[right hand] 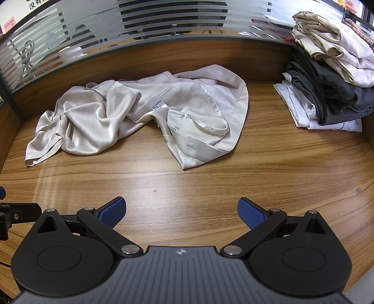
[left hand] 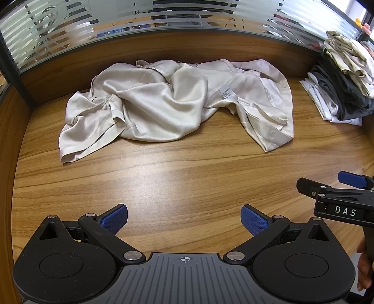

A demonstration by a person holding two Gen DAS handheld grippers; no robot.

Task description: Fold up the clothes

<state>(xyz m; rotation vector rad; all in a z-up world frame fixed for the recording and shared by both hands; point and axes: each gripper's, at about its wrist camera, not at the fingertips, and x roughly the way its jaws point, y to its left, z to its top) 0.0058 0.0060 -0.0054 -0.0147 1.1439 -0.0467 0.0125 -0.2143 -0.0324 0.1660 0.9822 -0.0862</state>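
A crumpled cream satin shirt (left hand: 173,103) lies in a heap on the wooden table (left hand: 187,177), its care label showing and a buttoned cuff at its near right. The right wrist view shows the same shirt (right hand: 140,112) ahead and slightly left. My left gripper (left hand: 184,221) hovers open over bare wood, well short of the shirt, with nothing between its blue pads (left hand: 115,218). My right gripper (right hand: 181,214) is likewise open and holds nothing, also short of the shirt. In the left wrist view, the right gripper's fingers (left hand: 311,187) show at the right edge.
A stack of folded clothes (right hand: 327,88), cream over dark grey over white, sits at the table's far right (left hand: 341,84). A wooden back panel topped by frosted striped glass (left hand: 163,21) bounds the far side. A wooden side wall (left hand: 9,145) stands on the left. A hand (left hand: 364,264) grips the right handle.
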